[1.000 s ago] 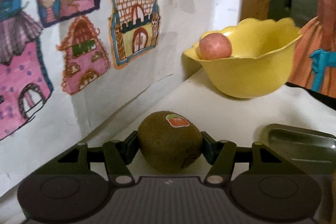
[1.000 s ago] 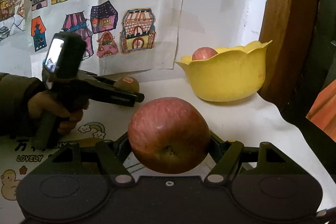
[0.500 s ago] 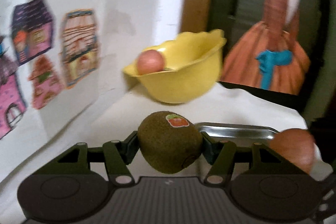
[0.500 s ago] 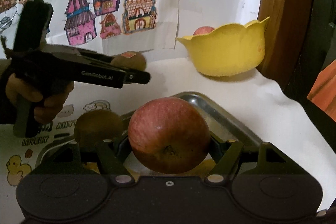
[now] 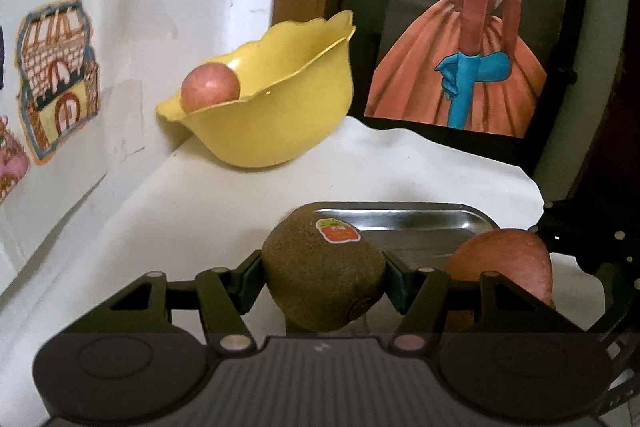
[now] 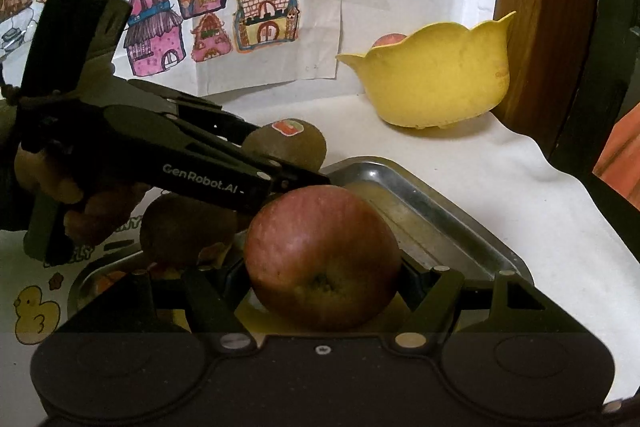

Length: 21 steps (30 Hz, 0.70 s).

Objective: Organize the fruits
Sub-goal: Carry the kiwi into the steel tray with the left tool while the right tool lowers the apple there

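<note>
Both grippers loaded above the tray

Your left gripper pinches the brown stickered kiwi; your right gripper pinches the red apple. The yellow scalloped plastic bowl lies ahead-right, nearer the right.

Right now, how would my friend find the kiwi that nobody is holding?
Find the shiny metal tray on the white table. At its left end lies a fuzzy brown kiwi. Unlike the stickered kiwi above, no gripper touches it.
</note>
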Available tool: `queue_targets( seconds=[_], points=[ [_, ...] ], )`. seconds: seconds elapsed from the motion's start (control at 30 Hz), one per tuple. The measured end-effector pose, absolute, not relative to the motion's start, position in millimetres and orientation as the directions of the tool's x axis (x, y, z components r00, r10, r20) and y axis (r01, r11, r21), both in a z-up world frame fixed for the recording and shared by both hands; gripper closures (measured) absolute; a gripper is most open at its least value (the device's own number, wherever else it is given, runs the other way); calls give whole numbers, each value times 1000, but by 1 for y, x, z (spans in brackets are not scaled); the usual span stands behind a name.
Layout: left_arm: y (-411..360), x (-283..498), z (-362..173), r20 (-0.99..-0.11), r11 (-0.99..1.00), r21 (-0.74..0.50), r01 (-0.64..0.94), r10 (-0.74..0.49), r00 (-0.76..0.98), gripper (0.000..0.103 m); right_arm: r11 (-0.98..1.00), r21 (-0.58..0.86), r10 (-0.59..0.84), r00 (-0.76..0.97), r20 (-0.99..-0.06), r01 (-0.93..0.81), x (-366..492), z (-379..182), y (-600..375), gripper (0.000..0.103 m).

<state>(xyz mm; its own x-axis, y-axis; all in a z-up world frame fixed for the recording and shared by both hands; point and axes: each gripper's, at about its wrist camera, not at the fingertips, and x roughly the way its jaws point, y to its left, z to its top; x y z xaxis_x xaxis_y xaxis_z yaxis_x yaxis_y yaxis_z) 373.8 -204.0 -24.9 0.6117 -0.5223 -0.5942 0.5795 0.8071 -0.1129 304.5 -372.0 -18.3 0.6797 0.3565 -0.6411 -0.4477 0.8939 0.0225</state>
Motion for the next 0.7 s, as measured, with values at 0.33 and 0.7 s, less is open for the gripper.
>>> queue_targets(
  seconds=[0.33,0.7],
  points=[
    [-197,385,-33,-615,814,-164,557,-526,587,38,893,21,357,678,-643,-450,306,-19,-371,28],
    [-198,387,-38,-623,821,-153,549,-512,592,37,895,28,366,695,-619,-446,304,-15,-372,26]
  ],
)
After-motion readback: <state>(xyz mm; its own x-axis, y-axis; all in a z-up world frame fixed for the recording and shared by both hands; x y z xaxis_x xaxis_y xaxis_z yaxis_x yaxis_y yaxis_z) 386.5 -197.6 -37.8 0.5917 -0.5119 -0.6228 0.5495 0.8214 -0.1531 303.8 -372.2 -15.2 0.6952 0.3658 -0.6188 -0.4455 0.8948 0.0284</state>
